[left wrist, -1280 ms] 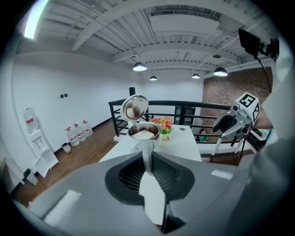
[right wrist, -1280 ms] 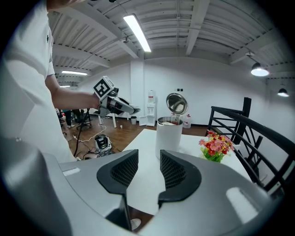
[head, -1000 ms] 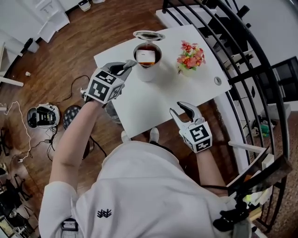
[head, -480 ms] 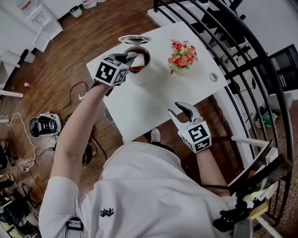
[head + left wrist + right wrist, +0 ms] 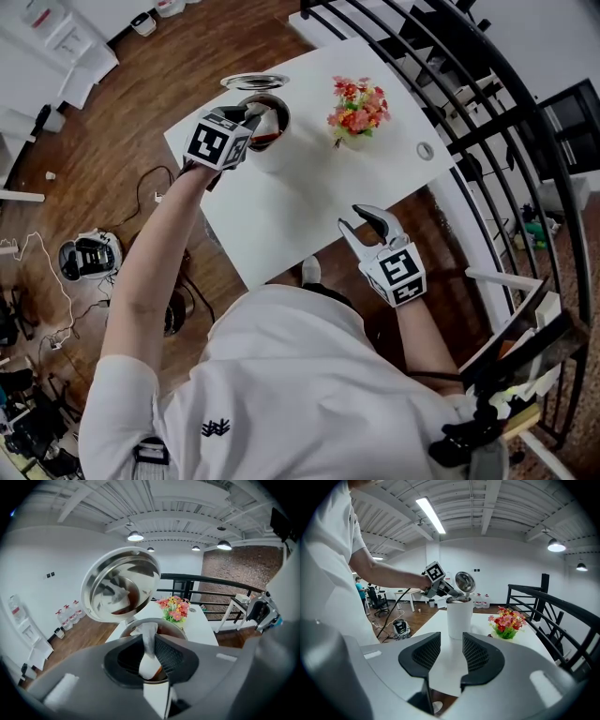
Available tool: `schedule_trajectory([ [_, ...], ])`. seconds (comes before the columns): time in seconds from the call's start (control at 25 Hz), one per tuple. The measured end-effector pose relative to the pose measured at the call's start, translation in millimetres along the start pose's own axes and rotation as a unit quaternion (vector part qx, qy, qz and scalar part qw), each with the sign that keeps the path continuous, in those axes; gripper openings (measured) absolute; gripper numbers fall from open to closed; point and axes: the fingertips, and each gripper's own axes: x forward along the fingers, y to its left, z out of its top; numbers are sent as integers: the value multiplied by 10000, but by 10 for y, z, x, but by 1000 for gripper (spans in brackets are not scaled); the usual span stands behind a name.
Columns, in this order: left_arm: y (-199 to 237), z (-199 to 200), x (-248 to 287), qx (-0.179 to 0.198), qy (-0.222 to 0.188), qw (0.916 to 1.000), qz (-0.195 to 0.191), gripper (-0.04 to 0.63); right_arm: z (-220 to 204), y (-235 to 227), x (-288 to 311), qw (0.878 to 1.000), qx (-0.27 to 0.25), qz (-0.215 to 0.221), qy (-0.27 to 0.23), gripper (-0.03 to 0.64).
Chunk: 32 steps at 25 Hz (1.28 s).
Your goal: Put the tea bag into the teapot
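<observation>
A white teapot (image 5: pixel 272 150) stands at the far left of the white table (image 5: pixel 309 206), its steel lid (image 5: pixel 253 82) flipped open behind it. My left gripper (image 5: pixel 255 114) hovers right over the pot's mouth. In the left gripper view the white tea bag (image 5: pixel 147 660) hangs between the jaws of that gripper (image 5: pixel 149 639), above the brown tea inside the teapot (image 5: pixel 174 626). The jaws are opening, with the bag still caught between the pads. My right gripper (image 5: pixel 354 217) rests open and empty at the table's near edge, its jaws (image 5: pixel 451 653) pointing toward the teapot (image 5: pixel 459 618).
A small pot of red and yellow flowers (image 5: pixel 356 108) stands right of the teapot. A small ring-shaped object (image 5: pixel 426 150) lies near the table's right edge. A black railing (image 5: pixel 487 103) runs along the right. Cables and devices (image 5: pixel 89 253) lie on the wooden floor at left.
My left gripper has travelled from beside the teapot to directly over its mouth, carrying the tea bag. The right gripper has stayed put.
</observation>
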Motion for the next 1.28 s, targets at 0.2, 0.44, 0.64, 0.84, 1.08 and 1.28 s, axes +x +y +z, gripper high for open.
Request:
schedule_trajectory([
  [0.2, 19, -36, 14, 68, 66, 10000, 29, 98, 29, 10, 13, 10000, 6, 24, -19, 142],
  [0.44, 64, -69, -82, 7, -68, 9999, 91, 109, 29, 31, 22, 10000, -8, 32, -33, 142],
  [0.64, 39, -35, -306, -133, -338, 9993, 122, 109, 46, 52, 23, 9999, -42, 84, -38, 142],
  [0.84, -51, 31, -736, -247, -789, 9964, 202, 109, 114, 120, 15, 9997, -103, 194, -111, 143],
  [1.08, -286, 14, -1324, -357, -1311, 9898, 424, 109, 159, 161, -91, 9989, -181, 391, -201, 143],
  [1.28, -577, -153, -1793, -371, -1619, 9838, 674, 109, 130, 126, -111, 9981, -267, 500, -257, 141],
])
